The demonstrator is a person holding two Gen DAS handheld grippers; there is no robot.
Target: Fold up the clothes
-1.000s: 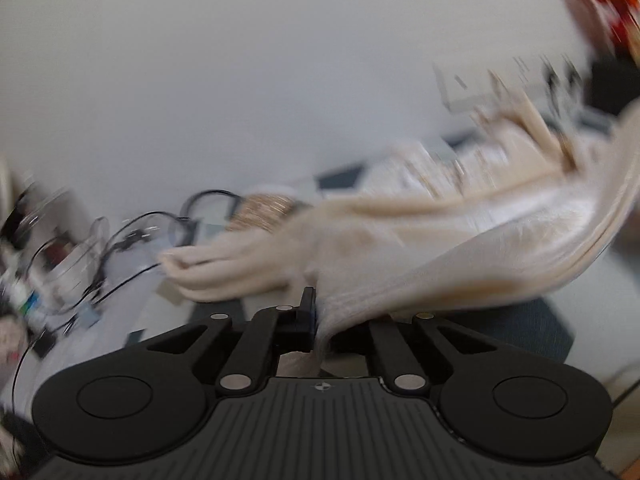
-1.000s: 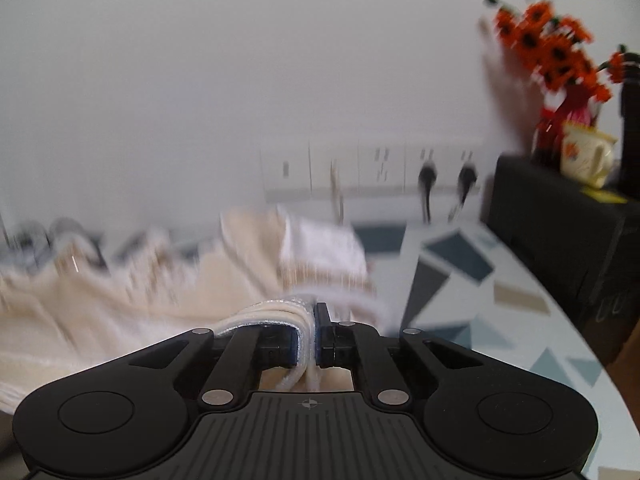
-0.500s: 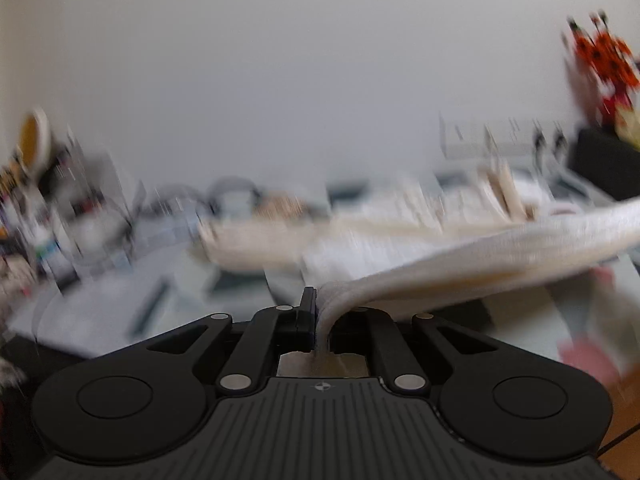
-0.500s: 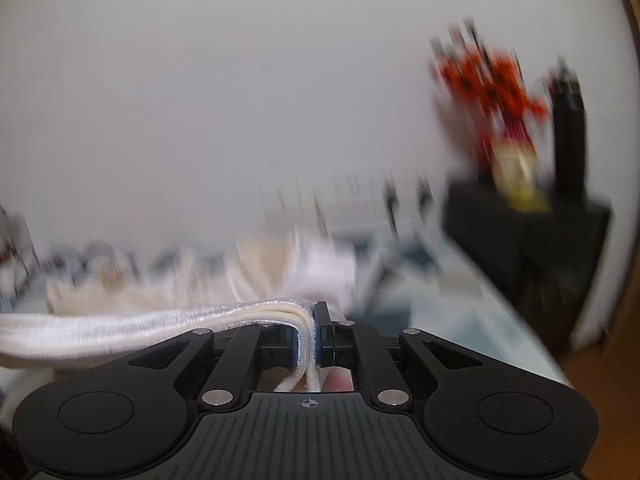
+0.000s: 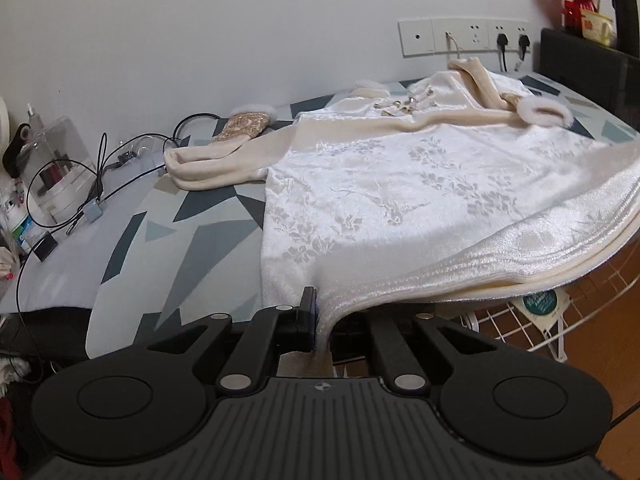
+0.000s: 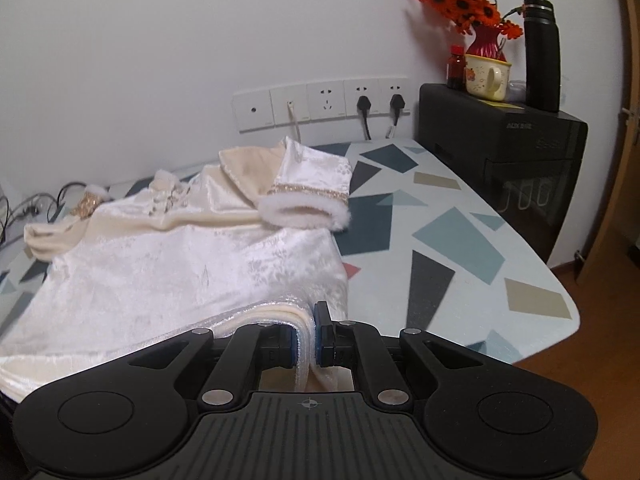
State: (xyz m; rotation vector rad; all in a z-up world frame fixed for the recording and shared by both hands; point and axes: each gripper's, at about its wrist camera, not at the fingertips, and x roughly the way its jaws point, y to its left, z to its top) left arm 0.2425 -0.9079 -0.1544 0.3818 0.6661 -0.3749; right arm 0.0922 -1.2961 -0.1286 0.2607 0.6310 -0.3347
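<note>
L jaws [image 5: 316, 326] + R jaws [image 6: 306, 344] both clamp hem of white brocade fur-cuffed dress [image 5: 380, 184] | dress runs fwd across geometric-print worktop [image 6: 440, 240], collar far end

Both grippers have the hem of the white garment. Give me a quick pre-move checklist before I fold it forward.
1. Left gripper clamped on garment hem: ok.
2. Right gripper clamped on hem: ok.
3. Body flat on table: ok.
4. Right sleeve folded in over body: ok.
5. Left sleeve tucked in: not ok, it lies out on the table.
6. Cables clear of left sleeve: cannot tell.
</note>
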